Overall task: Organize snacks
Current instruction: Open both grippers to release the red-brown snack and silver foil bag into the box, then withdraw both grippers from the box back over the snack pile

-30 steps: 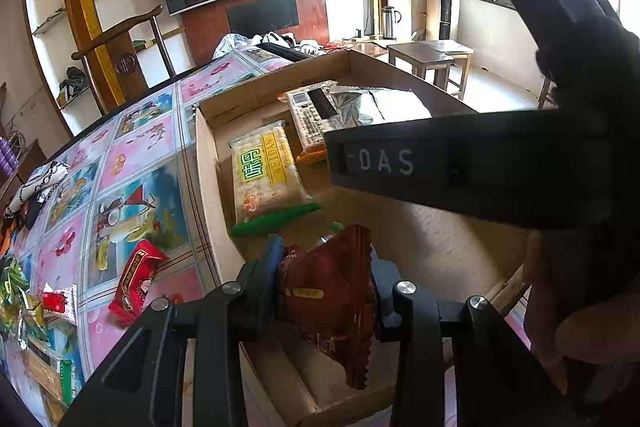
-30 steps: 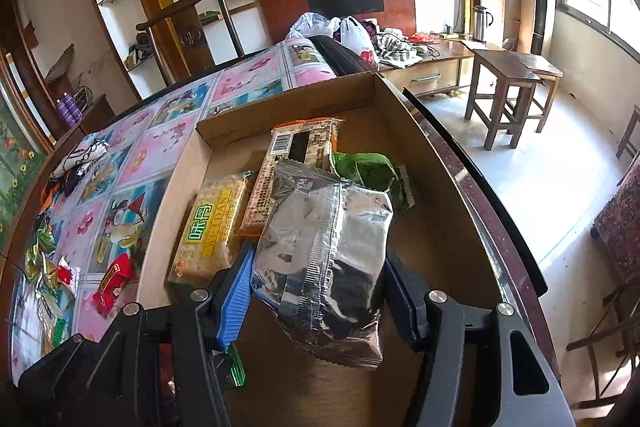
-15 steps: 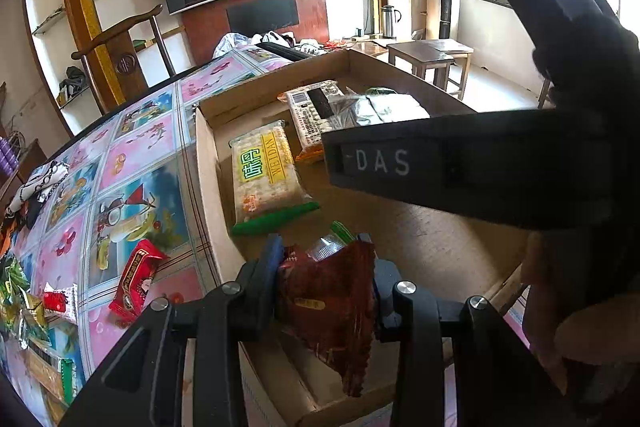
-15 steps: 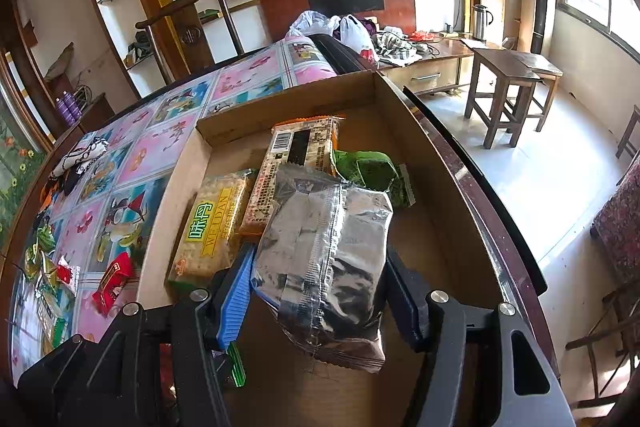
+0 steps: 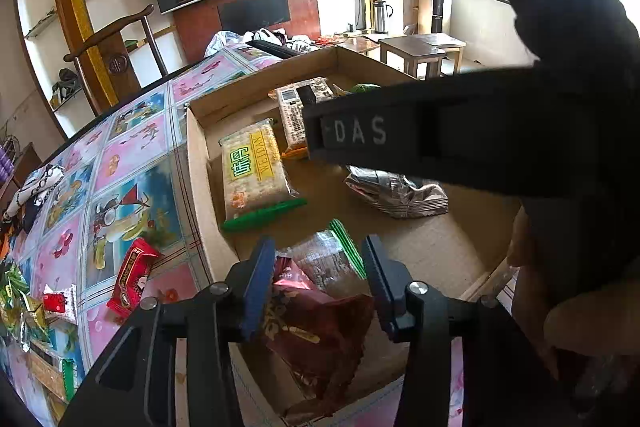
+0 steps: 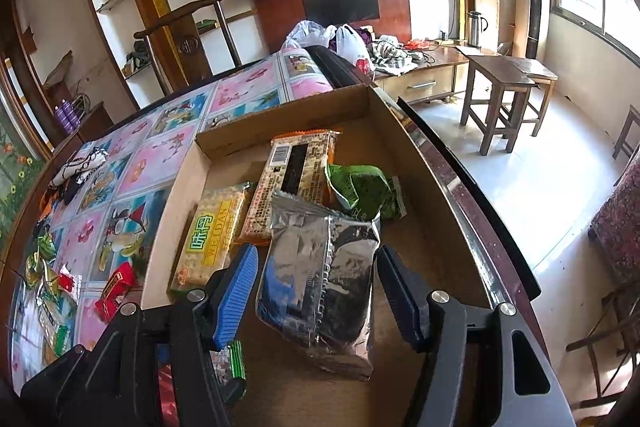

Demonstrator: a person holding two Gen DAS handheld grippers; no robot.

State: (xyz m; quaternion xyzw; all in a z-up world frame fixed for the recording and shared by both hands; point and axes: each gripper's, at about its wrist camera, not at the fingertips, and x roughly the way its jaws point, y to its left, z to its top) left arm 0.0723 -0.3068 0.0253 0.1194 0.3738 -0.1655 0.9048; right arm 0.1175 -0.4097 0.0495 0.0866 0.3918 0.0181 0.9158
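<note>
1. The dark red snack packet point(image 5: 316, 331) lies in the near corner of the cardboard box point(image 5: 196, 163), partly over a clear packet with a green edge point(image 5: 332, 255). It sits between and just under the jaws of the left gripper point(image 5: 316, 279). Its long axis runs roughly along the line the gripper points, its bottom edge toward the camera.

2. The left jaws are opening. The left pad is still against the packet's edge, the right pad stands clear of it, so the packet reads as let go and resting in the box.

3. The silver foil packet point(image 6: 320, 275) lies flat on the box floor, near the middle, between the jaws of the right gripper point(image 6: 316, 291). Its long axis also points away from the camera, toward the far wall of the box. Both pads stand apart from its sides: these jaws are open and hold nothing.

4. Beyond the foil packet, toward the far wall, lie a yellow cracker packet point(image 6: 212, 235), an orange-edged biscuit packet point(image 6: 296, 179) and a green packet point(image 6: 364, 191).

5. Outside the box, on the counter point(image 5: 132, 147) to its left, a red snack bar point(image 5: 130, 275) lies just beside the box wall, with more small packets point(image 5: 24, 303) farther left.

6. My judgement: those loose snacks all lie on the left gripper's side, so that hand is the nearer one for the next pick.
</note>
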